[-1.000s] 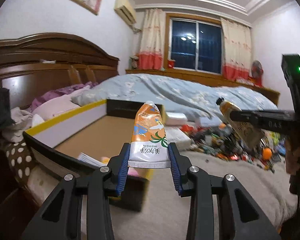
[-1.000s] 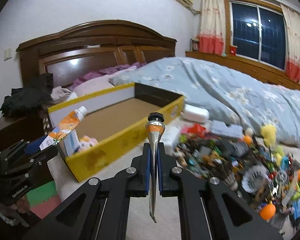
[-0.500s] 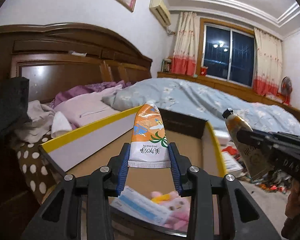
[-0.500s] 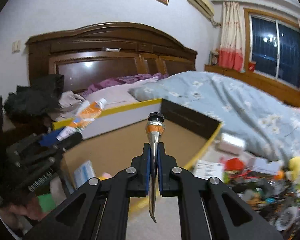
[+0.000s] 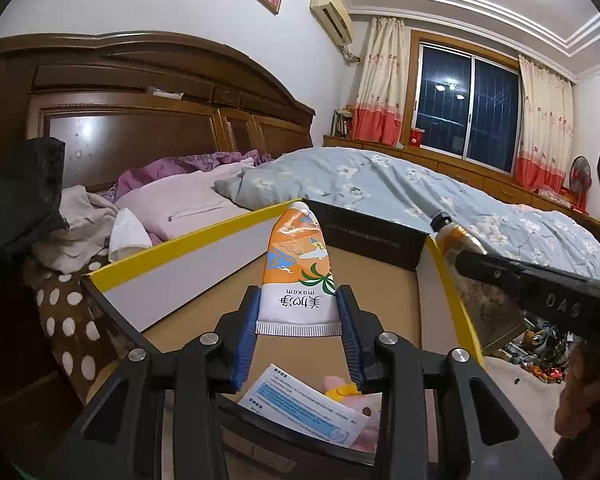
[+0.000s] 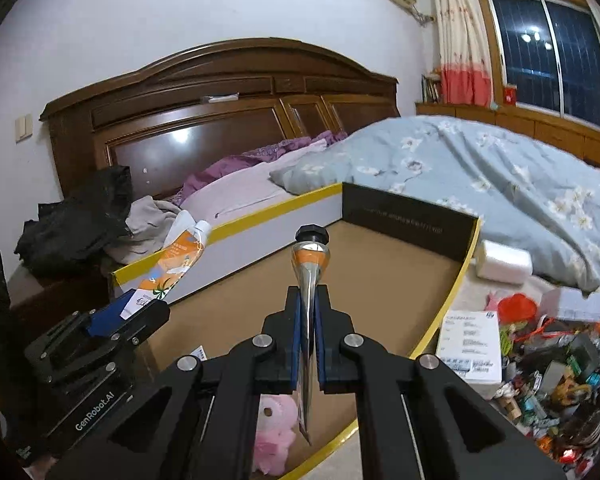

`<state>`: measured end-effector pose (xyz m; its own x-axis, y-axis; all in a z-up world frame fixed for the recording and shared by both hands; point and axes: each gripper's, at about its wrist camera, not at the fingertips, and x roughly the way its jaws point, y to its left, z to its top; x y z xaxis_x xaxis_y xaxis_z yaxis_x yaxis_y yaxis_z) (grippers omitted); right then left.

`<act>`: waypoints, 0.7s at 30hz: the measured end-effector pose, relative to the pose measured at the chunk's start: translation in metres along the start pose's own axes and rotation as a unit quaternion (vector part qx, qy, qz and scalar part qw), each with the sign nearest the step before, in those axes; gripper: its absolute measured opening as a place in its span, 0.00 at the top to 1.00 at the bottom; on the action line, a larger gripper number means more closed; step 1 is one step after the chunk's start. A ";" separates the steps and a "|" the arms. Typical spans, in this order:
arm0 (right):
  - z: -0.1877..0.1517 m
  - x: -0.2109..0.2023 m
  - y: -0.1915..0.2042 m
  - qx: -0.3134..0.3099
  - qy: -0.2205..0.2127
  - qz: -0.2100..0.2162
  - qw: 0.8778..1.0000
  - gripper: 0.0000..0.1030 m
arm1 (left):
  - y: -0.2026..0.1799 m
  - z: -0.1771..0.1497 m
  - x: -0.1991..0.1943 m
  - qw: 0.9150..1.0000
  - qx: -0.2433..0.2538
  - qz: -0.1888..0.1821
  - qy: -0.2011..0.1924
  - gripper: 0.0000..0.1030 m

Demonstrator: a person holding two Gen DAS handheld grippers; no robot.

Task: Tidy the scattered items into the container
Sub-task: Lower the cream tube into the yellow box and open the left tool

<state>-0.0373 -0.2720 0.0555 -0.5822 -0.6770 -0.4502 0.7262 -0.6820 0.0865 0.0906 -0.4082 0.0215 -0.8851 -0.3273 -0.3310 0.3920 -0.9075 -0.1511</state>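
Left gripper (image 5: 298,312) clamped on orange toothpaste tube (image 5: 298,272), held above cardboard box (image 5: 188,256) near its front edge; right gripper (image 6: 308,320) clenched on silver black-capped tube (image 6: 309,276), over box's right side; clutter pile (image 6: 560,364) on bed (image 6: 500,168) beyond box's right wall

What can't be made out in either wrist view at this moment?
- Box front wall and near floor: left wrist view, hidden behind the left hand-held gripper.
- Pink plush toy: right wrist view, partly hidden by the right hand-held gripper; its shape is unclear.
- Silver tube label: right wrist view, seen edge-on.
- Pile of small items: right wrist view, too small and cut off by the edge.
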 end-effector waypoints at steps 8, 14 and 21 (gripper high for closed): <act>-0.010 -0.002 0.003 -0.004 0.008 0.011 1.000 0.95 | -0.004 0.000 0.003 1.000 0.012 0.006 0.008 0.62; -0.013 -0.004 0.007 -0.010 0.003 0.006 1.000 0.95 | 0.001 0.002 0.003 1.000 -0.015 -0.024 -0.001 0.34; -0.013 -0.002 0.005 -0.006 0.006 0.009 1.000 0.95 | 0.004 0.002 0.003 1.000 -0.014 -0.012 0.003 0.30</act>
<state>-0.0275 -0.2702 0.0452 -0.5648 -0.6850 -0.4602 0.7404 -0.6669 0.0840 0.0885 -0.4133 0.0216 -0.8931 -0.3035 -0.3320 0.3774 -0.9073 -0.1857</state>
